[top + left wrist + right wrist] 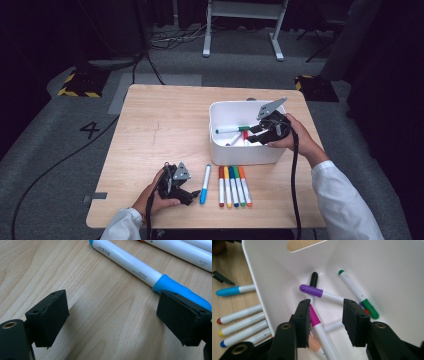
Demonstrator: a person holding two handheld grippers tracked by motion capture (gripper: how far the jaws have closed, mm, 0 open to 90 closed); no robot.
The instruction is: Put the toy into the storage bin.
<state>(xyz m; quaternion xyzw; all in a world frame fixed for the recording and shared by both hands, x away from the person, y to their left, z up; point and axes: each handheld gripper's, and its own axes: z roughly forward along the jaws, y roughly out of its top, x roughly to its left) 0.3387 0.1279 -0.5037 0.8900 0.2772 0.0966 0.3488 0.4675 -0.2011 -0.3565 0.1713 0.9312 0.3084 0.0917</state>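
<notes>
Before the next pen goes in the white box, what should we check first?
1. Right gripper jaws apart, nothing between the pads: ok.
2. White plastic box upright on the light wooden table: ok.
3. Room left in the box above the purple-capped marker and green-capped marker: ok.
4. Left gripper jaws wide open: ok.
5. Blue-capped white marker lined up between the left jaws: not ok, it lies by one jaw.
6. Row of loose markers within reach: ok.
</notes>
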